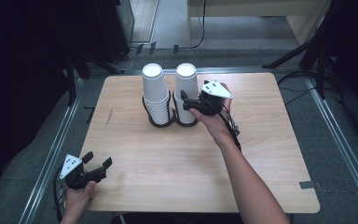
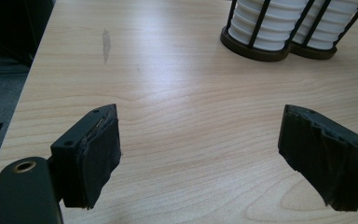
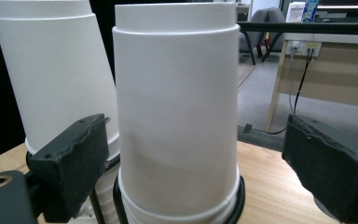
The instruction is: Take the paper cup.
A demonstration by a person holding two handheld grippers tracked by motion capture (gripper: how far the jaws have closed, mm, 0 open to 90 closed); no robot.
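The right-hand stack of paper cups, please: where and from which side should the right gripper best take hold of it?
Probably the top cup's smooth wall above the black wire holder, approached level from the person's side. The stack stands upright, and the right gripper already straddles it there, open.

The left gripper (image 2: 198,149) hung low over the pale wood-grain table (image 2: 177,102), its two black padded jaws standing wide apart with nothing but bare tabletop between them. A small grey smudge (image 2: 106,43) marked the wood farther off, toward the table's left edge. At the top right stood two black wire cup holders (image 2: 254,49) side by side, touching, each with a stack of ribbed white paper cups (image 2: 272,28) inside.
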